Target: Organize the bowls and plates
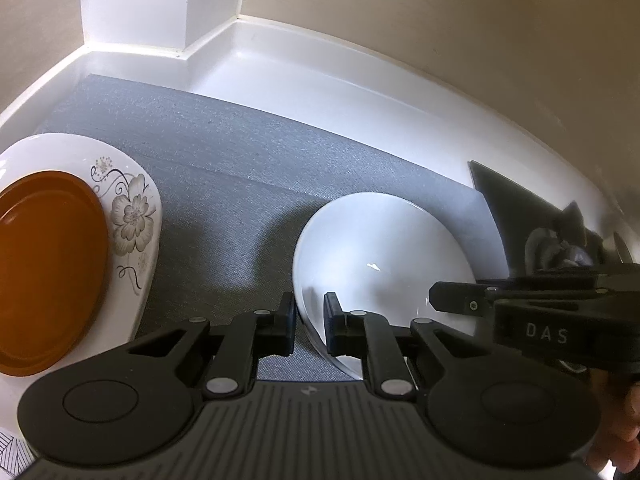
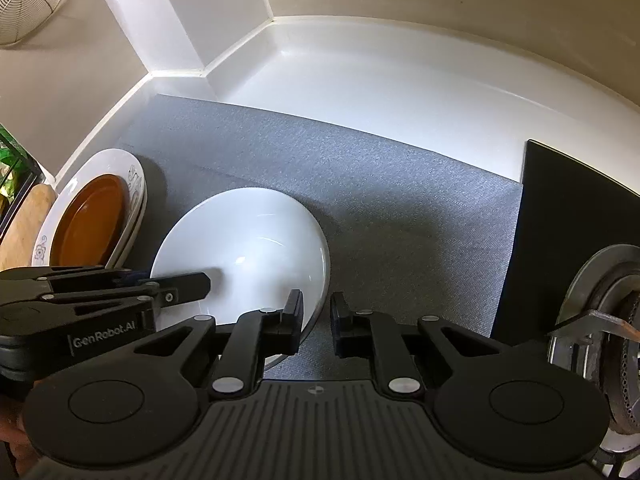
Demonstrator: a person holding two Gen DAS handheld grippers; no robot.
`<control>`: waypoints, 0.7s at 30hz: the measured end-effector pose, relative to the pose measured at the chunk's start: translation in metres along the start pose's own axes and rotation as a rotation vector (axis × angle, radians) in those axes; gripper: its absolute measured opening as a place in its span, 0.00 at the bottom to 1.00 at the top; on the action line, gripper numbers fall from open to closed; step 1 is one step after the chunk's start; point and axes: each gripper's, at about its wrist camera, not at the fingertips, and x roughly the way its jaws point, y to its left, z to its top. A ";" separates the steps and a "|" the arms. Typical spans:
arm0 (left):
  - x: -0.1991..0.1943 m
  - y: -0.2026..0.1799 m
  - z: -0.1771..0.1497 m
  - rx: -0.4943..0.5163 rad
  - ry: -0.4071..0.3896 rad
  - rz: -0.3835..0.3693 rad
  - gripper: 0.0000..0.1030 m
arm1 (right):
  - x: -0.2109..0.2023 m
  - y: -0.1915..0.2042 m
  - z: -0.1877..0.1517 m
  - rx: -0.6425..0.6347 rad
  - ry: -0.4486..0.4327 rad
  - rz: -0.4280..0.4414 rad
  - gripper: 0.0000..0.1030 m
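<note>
A plain white bowl point(image 1: 380, 256) sits on the grey mat point(image 1: 224, 168); it also shows in the right wrist view point(image 2: 244, 240). My left gripper point(image 1: 310, 316) straddles the bowl's left rim, jaws a small gap apart, one finger inside and one outside. My right gripper point(image 2: 316, 316) straddles the bowl's right rim the same way, jaws slightly apart. A brown plate point(image 1: 44, 264) lies on a white flowered plate point(image 1: 134, 216) at the left, also seen in the right wrist view point(image 2: 90, 220).
The mat lies on a white counter point(image 2: 360, 76) with a raised back edge and a corner pillar. A black glass hob point(image 2: 568, 216) with a gas burner point(image 2: 604, 320) is at the right. A wooden board point(image 2: 24, 224) lies far left.
</note>
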 end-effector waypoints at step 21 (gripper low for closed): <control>-0.002 0.014 0.011 0.016 -0.004 -0.062 0.09 | -0.007 0.006 0.001 0.033 -0.033 -0.013 0.10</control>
